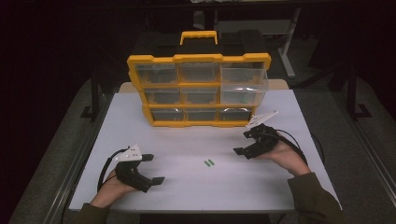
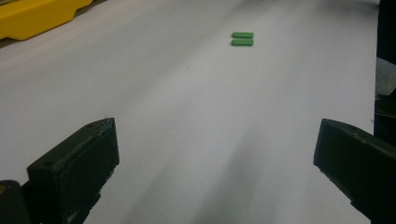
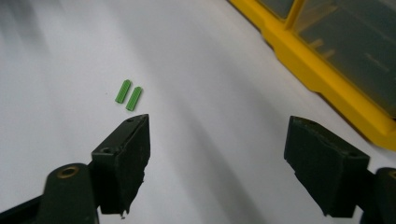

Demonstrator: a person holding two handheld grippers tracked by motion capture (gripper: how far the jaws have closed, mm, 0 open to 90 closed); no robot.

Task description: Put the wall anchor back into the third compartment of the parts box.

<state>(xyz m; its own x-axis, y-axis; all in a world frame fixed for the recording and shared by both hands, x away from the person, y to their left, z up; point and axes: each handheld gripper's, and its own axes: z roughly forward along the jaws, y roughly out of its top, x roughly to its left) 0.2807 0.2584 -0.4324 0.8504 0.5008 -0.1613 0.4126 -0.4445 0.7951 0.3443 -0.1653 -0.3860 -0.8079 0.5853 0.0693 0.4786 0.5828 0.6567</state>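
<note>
Two small green pieces (image 1: 208, 163) lie side by side on the white table (image 1: 140, 121), between the two hands. My left gripper (image 1: 154, 169) rests near the front left, open, with nothing between its jaws; in the left gripper view the green pieces (image 2: 242, 38) lie far ahead of it (image 2: 215, 154). My right gripper (image 1: 243, 142) sits at the right, in front of the organizer's lower right corner, open and empty. In the right gripper view the green pieces (image 3: 128, 94) lie just beyond the left jaw of my right gripper (image 3: 217, 149).
A yellow organizer (image 1: 198, 88) with clear drawers stands upright at the back of the table, its top right drawer (image 1: 243, 77) pulled out. Its yellow frame (image 3: 327, 60) runs close to my right gripper. A black case sits behind it.
</note>
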